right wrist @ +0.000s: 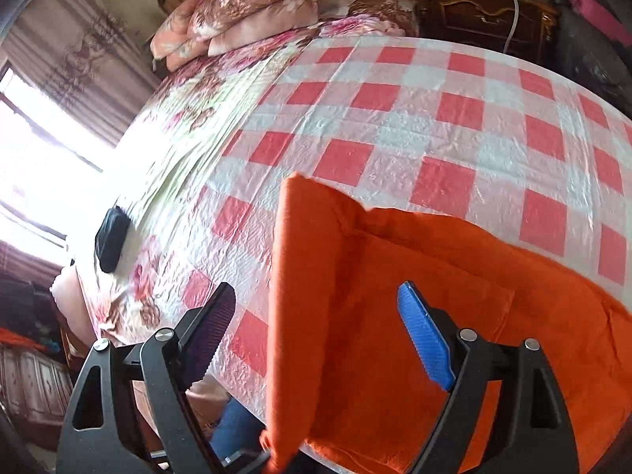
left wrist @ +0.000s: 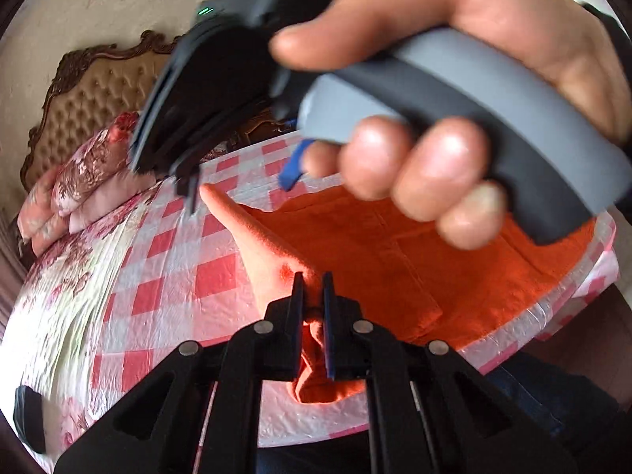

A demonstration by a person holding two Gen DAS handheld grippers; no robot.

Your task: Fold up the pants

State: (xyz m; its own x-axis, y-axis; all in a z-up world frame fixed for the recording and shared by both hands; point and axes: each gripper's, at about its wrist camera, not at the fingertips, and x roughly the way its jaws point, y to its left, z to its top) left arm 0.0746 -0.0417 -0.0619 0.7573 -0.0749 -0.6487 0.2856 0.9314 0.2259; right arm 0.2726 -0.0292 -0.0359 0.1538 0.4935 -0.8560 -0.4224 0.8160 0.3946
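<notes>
Orange pants [left wrist: 395, 260] lie on a red-and-white checked sheet [left wrist: 173, 260] on the bed. My left gripper [left wrist: 313, 288] is shut on an edge of the pants, lifting a fold that rises to a point. My right gripper [left wrist: 189, 181] shows above it in the left wrist view, held by a hand. In the right wrist view my right gripper [right wrist: 316, 316] is open, its jaws on either side of the raised fold of the pants [right wrist: 395, 335], touching nothing.
Floral pillows [right wrist: 245, 8] lie by the headboard [left wrist: 91, 91]. A dark wooden nightstand [right wrist: 482, 12] stands beyond the bed. A black object [right wrist: 110, 239] lies on the floral quilt near the bright window. The bed's near edge runs under the pants.
</notes>
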